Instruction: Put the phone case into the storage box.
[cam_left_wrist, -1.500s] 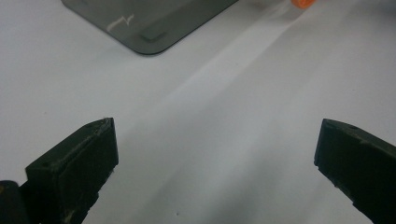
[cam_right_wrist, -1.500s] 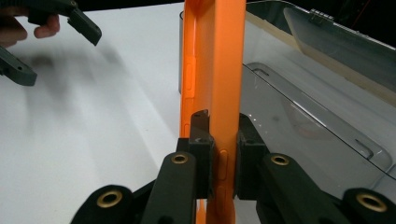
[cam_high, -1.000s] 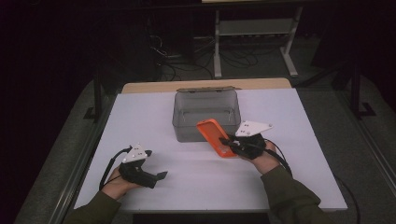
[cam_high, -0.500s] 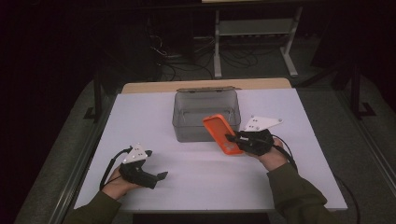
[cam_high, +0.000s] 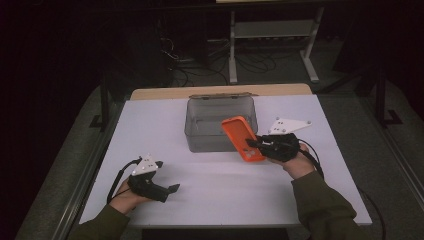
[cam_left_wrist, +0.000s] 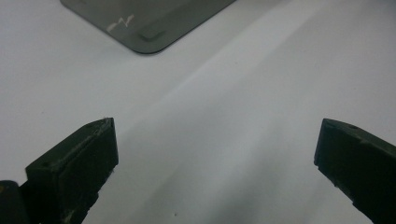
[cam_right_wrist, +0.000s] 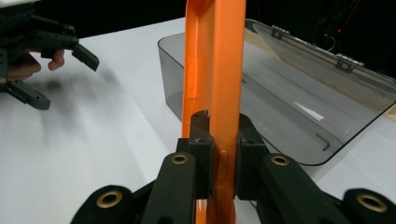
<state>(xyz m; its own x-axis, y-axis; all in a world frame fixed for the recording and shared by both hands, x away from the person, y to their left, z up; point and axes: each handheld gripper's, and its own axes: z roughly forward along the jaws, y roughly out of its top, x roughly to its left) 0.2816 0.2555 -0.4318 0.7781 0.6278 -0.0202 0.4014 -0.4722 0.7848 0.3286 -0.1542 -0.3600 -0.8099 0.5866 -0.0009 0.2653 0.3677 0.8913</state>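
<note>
**Right gripper lifts orange phone case at the bin**

Right gripper (cam_high: 255, 145) pinches an orange phone case (cam_high: 243, 138) by its edge, both jaws pressed on it (seen close in the right gripper view (cam_right_wrist: 219, 154)). The case hangs tilted above the white table (cam_high: 225, 185), over the near right corner of the clear grey bin (cam_high: 200, 135). Left gripper (cam_high: 172, 189) rests on the table, jaws spread wide with nothing between them.

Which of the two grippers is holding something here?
The right gripper: its fingers are clamped on the edge of the orange phone case beside the clear box. The left gripper sits open on the table, holding nothing.
</note>
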